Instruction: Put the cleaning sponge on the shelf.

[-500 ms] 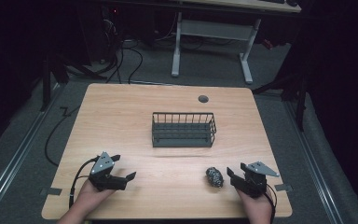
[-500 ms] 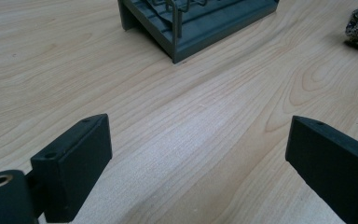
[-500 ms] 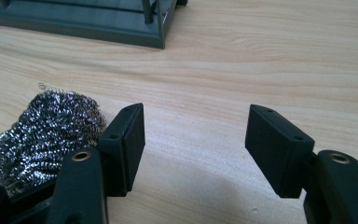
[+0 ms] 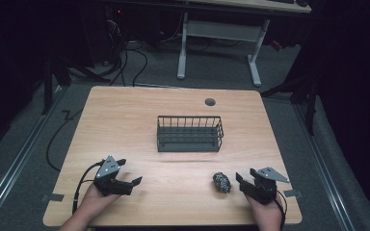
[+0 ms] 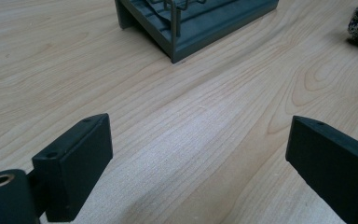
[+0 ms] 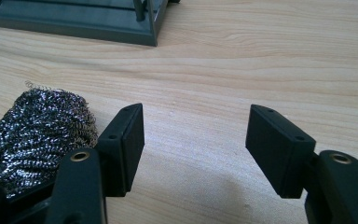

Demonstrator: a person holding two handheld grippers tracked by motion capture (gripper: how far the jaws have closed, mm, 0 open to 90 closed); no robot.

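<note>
Steel-wool scourer, a coiled metallic ball, lies on the woodgrain table beside the right gripper. Both it and the left gripper gape empty. Behind stands a dark wire basket.

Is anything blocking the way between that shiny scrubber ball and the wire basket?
Nothing visible: bare table lies between the steel scrubber and the basket. The right hand-held gripper sits open just beside the scrubber.

Each hand carries a black tool: the left tool and the right tool are both topped by a grey three-cornered plate. A black cable loops back from each one. The jaws are flat, blocky black pads with small holes (brass-ringed holes sit further back). Forearms bare, no sleeves.
</note>
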